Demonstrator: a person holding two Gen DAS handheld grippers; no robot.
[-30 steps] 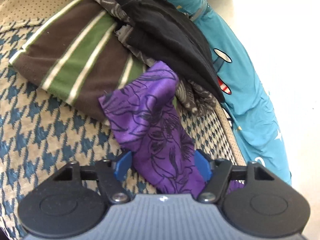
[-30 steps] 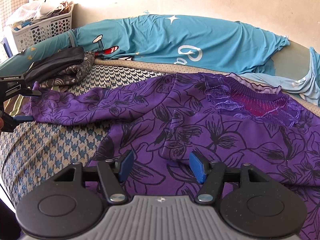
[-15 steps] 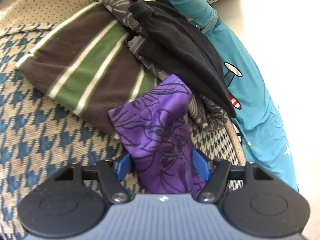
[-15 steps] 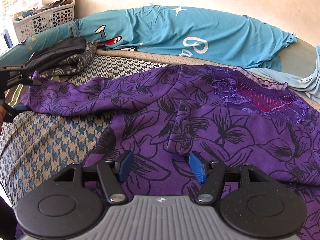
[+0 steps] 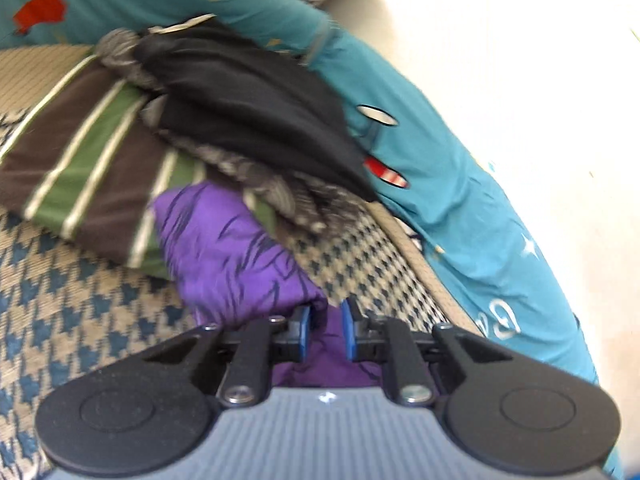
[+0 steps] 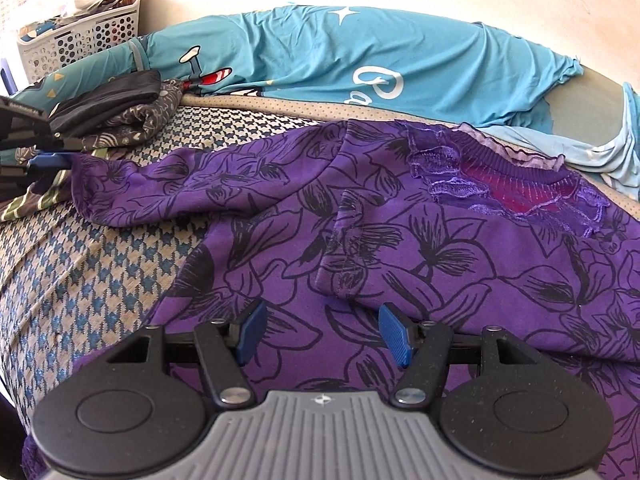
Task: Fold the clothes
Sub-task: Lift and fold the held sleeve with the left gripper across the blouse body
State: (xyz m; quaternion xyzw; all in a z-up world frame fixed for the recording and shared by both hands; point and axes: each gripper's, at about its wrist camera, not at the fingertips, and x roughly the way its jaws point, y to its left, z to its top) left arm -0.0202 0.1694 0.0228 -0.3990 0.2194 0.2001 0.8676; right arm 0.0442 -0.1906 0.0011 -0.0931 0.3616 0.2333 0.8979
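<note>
Two tools noted. Left tool (image 5: 324, 330), pads drawn nearly together, pinches the sleeve end of one purple floral top (image 6: 400, 248); right tool (image 6: 322, 334), pads wide apart, hovers over the top's body gripping nothing. That top lies spread on a bed (image 6: 80, 280) covered in blue-and-tan houndstooth. Beyond the sleeve sit three folded garments: one striped brown-green (image 5: 80, 160), one grey patterned (image 5: 272, 188), one black (image 5: 248, 104). One teal printed sheet (image 6: 320, 48) lines the pale wall; one white laundry basket (image 6: 80, 44) stands in the corner.
</note>
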